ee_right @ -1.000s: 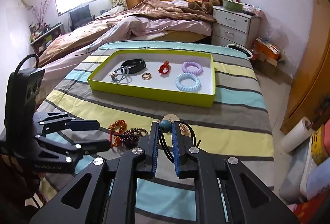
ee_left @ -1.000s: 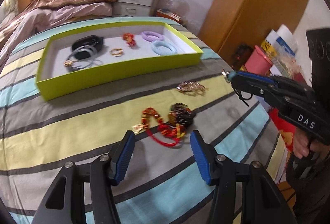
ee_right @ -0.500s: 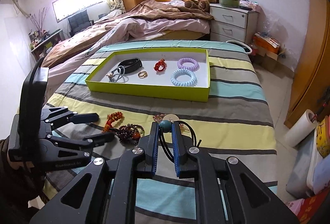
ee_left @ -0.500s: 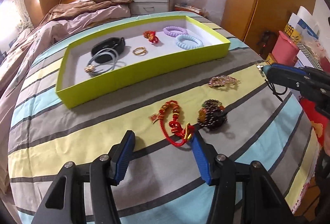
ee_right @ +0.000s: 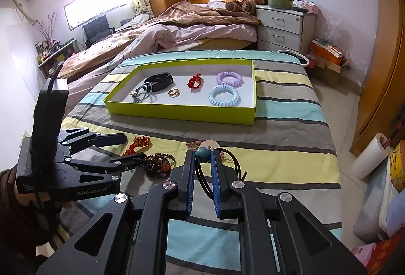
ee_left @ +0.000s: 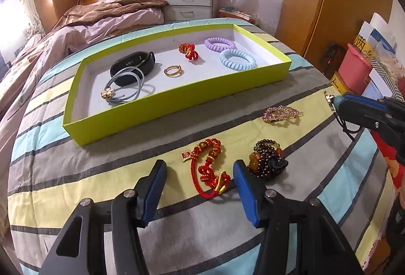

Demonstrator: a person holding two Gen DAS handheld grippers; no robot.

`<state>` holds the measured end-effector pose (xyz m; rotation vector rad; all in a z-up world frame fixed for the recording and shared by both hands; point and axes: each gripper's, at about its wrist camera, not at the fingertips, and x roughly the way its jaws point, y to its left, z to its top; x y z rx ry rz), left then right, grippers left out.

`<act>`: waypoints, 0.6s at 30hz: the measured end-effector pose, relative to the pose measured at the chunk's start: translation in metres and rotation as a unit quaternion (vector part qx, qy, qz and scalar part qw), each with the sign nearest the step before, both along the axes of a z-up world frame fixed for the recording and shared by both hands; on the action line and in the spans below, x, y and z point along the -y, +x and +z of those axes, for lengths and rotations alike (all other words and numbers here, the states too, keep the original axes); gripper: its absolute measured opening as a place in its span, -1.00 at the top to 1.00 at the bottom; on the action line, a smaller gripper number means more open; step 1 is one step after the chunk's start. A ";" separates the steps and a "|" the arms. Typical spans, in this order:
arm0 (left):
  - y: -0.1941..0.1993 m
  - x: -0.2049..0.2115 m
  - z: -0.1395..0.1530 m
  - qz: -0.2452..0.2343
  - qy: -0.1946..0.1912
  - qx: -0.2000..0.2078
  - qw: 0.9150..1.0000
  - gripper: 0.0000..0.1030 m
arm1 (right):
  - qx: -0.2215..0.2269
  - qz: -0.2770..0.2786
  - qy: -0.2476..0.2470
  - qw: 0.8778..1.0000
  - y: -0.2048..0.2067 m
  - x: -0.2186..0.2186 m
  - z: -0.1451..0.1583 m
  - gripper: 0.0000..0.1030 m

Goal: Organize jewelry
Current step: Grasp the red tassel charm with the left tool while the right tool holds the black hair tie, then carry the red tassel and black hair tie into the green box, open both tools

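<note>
The bed (ee_left: 76,199), under a striped cover, carries everything. On its far half lies the green tray (ee_left: 177,103), which already holds six pieces: a black band (ee_left: 133,63), a grey cord bracelet (ee_left: 126,86), a gold ring (ee_left: 173,70), a small red knot (ee_left: 188,51), a purple coil tie (ee_left: 219,43) and a blue coil tie (ee_left: 238,61). The tray's near-left and far-right corners are bare, so I judge room remains for more.

Three pieces lie loose on the cover between the tray's near wall and the bed's near edge: a red cord bracelet (ee_left: 208,168), a dark bead bracelet (ee_left: 268,160) just beside it, and a pink rhinestone clip (ee_left: 279,114) nearer the right edge.

My left gripper (ee_left: 200,180) hovers with fingers spread wide, straddling the red cord bracelet and holding nothing. My right gripper (ee_right: 202,163) has its fingers clamped on a black cord necklace (ee_right: 203,152) by its teal bead, above the cover near the right edge. By my estimate the task is a little past half done. The path to the tray is unobstructed.
</note>
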<state>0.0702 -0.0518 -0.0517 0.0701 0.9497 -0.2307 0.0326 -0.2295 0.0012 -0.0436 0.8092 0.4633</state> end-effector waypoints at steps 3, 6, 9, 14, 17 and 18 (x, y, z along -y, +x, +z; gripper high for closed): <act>0.001 -0.001 0.000 0.001 0.003 0.002 1.000 0.13 | -0.002 0.001 -0.004 1.000 0.001 -0.001 -0.002 0.75; 0.002 0.001 0.002 -0.006 0.007 0.001 1.000 0.41 | -0.002 0.000 -0.004 1.000 0.001 -0.001 -0.002 0.75; 0.004 0.003 0.002 -0.011 0.011 0.001 1.000 0.66 | -0.002 0.000 -0.003 1.000 0.001 -0.001 -0.002 0.75; 0.003 0.004 0.004 -0.008 0.009 0.005 1.000 0.78 | -0.001 -0.001 -0.005 1.000 0.002 -0.001 -0.002 0.75; 0.002 0.001 0.008 -0.004 0.004 0.009 1.000 0.78 | 0.000 -0.002 -0.005 1.000 0.003 -0.001 -0.002 0.75; 0.002 -0.001 0.009 -0.002 0.001 0.012 1.000 0.78 | 0.000 -0.003 -0.005 1.000 0.003 -0.001 -0.003 0.75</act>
